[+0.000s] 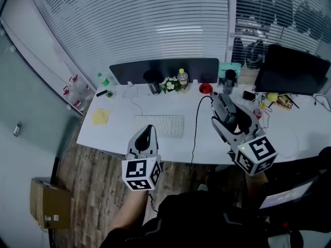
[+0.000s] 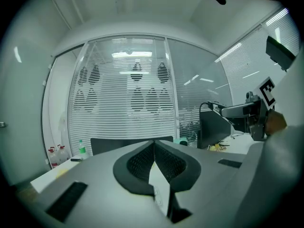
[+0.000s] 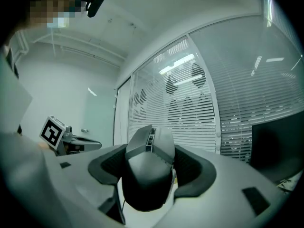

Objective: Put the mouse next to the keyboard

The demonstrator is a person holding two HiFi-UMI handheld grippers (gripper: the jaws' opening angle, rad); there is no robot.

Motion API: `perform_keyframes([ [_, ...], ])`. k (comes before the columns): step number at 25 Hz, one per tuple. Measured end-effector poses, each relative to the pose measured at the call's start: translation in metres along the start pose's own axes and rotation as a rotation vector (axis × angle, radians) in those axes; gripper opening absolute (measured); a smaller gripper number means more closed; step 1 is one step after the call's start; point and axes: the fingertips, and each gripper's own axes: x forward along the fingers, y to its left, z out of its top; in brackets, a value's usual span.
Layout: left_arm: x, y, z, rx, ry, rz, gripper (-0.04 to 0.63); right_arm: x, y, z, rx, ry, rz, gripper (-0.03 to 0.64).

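R gripper (image 3: pixel 151 146): my jaws clamped on mouse (image 3: pixel 145 175).
Mouse: held up over table (image 1: pixel 116 130), right of keyboard (image 1: pixel 160 124), apart from it.
L gripper (image 2: pixel 153 145): my jaws together, nothing betw. them, near keyboard's front edge.

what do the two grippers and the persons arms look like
The left gripper and the right gripper are both grey, wedge-shaped shells. Each has black, mesh-textured pads set in a dark curved surround. At the rear of each sits a white cube with black square markers: the left cube and the right cube. The person wears a dark top.
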Motion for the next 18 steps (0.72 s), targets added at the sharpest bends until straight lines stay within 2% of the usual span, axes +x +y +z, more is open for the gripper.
perform_keyframes([
  [9, 0.044, -0.007, -0.011, 0.033, 0.054, -0.007, 0.031, 0.036, -0.050, -0.035, 0.043, 0.066, -0.054, 0.298],
  [18, 0.090, 0.029, -0.039, 0.050, 0.082, -0.100, 0.031, 0.092, -0.063, -0.092, 0.064, 0.179, -0.167, 0.298],
])
